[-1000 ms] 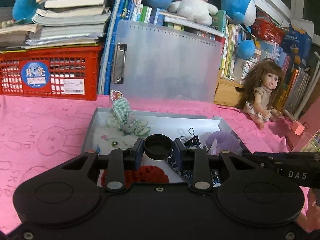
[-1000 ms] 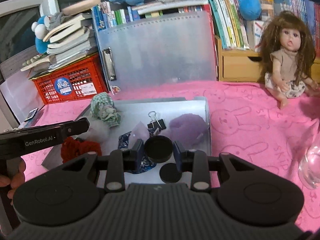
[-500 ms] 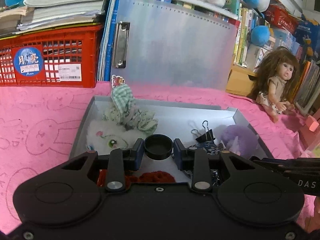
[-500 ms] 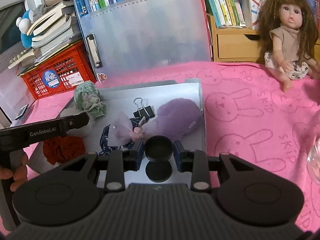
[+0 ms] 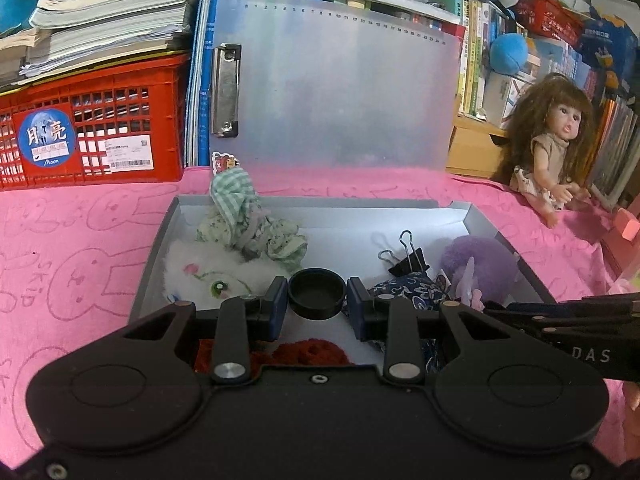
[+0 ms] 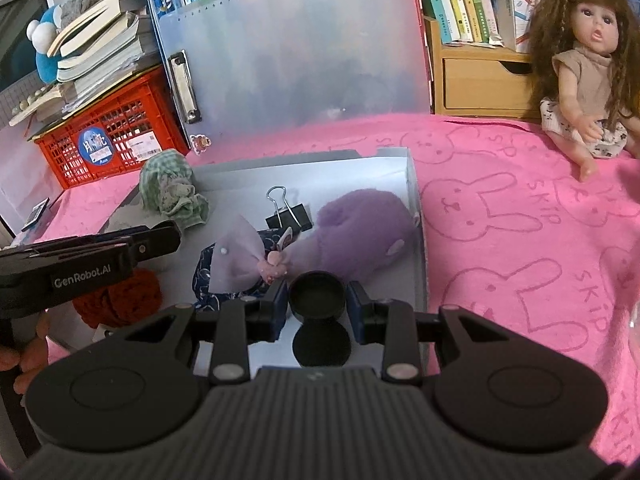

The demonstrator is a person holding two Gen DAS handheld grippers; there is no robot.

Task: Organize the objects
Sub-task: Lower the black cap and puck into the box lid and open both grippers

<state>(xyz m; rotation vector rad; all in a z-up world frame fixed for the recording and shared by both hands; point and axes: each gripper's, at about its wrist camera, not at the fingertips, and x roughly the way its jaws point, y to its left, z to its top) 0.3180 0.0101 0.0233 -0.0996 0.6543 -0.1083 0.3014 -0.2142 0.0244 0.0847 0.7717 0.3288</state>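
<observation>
Step in hand, as judged: selecting an item from the shallow grey tray [image 5: 320, 202] on the pink-clothed desk.

Advice: approach the purple plush toy [image 6: 360, 232] from above, clear of the black binder clip [image 6: 290, 216].

Right gripper [image 6: 317, 296] hovers low over the tray's near right corner, above a flat black disc [image 6: 322, 346]. Its jaws are released, grasping nothing.

Left gripper [image 5: 317, 294] is level over the near edge, jaws likewise released.
</observation>
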